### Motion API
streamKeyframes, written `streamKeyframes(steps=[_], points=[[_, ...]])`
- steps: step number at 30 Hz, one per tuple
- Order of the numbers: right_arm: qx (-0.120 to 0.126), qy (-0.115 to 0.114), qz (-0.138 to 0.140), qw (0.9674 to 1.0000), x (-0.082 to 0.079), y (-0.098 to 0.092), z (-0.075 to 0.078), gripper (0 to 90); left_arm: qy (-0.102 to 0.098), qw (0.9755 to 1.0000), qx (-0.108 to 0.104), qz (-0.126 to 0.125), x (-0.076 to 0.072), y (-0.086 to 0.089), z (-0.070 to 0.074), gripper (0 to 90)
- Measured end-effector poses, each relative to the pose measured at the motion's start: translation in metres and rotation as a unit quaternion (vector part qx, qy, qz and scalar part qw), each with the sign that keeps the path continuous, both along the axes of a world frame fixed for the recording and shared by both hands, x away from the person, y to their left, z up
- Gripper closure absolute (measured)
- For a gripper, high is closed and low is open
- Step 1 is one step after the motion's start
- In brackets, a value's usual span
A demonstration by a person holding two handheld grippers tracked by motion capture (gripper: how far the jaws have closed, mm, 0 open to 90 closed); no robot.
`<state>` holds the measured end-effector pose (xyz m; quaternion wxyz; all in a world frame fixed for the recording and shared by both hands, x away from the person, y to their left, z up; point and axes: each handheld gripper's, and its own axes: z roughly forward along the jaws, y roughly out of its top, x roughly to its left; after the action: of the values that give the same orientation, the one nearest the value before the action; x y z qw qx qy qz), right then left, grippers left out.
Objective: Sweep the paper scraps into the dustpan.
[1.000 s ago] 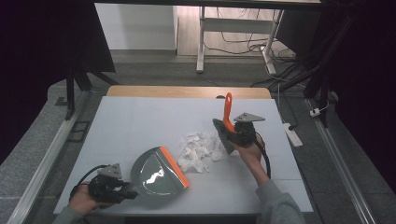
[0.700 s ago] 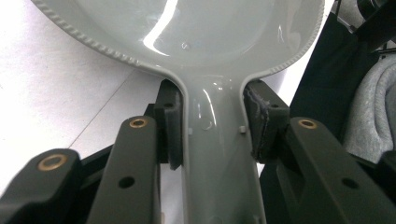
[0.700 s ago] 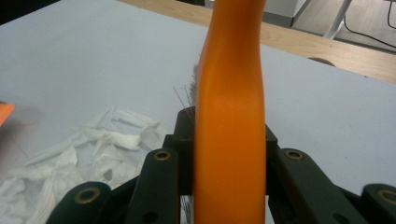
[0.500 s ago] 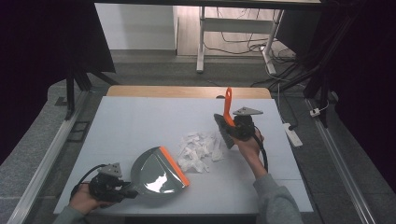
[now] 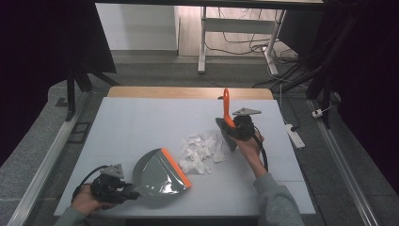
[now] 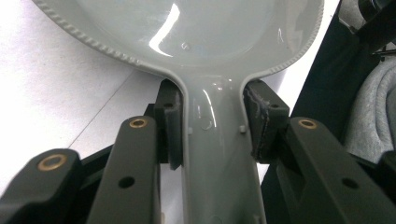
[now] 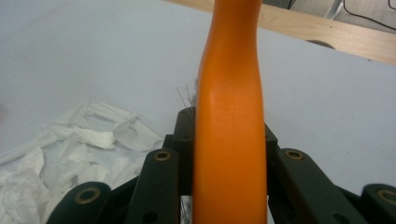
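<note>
Shifted slightly leftward and down since the earlier frame: right gripper (image 5: 237,128) with hand brush (image 5: 227,123), now against the right edge of the paper scraps (image 5: 201,151) at frame centre. Orange brush handle (image 7: 231,130) clamped between both jaws, rising centrally. Left gripper (image 5: 123,192) unmoved at lower left; jaws pinching the grey dustpan (image 5: 157,175) by its handle neck (image 6: 212,126), pan mouth facing the scraps.

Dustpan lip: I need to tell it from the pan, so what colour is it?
Orange, along the front edge of the grey dustpan; clearest in the high view.
</note>
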<state>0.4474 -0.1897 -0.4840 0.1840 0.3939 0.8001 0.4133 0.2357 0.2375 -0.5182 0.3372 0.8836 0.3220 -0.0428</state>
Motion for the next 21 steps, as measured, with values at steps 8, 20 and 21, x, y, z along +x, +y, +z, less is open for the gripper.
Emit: streamKeyframes(steps=[8,20,21], points=[[-0.022,0.007,0.013,0.9996,0.004,0.011,-0.008,71.4,0.004,1.0,-0.001,0.004,0.001,0.0,-0.002,60.9],[-0.025,0.028,0.028,0.9989,0.006,0.025,-0.009,71.4,0.012,0.9999,0.002,0.007,0.004,-0.002,-0.005,60.9],[-0.029,0.029,0.029,0.9987,0.006,0.026,-0.01,71.5,0.014,0.9999,0.002,0.007,0.005,-0.002,-0.005,61.0]])
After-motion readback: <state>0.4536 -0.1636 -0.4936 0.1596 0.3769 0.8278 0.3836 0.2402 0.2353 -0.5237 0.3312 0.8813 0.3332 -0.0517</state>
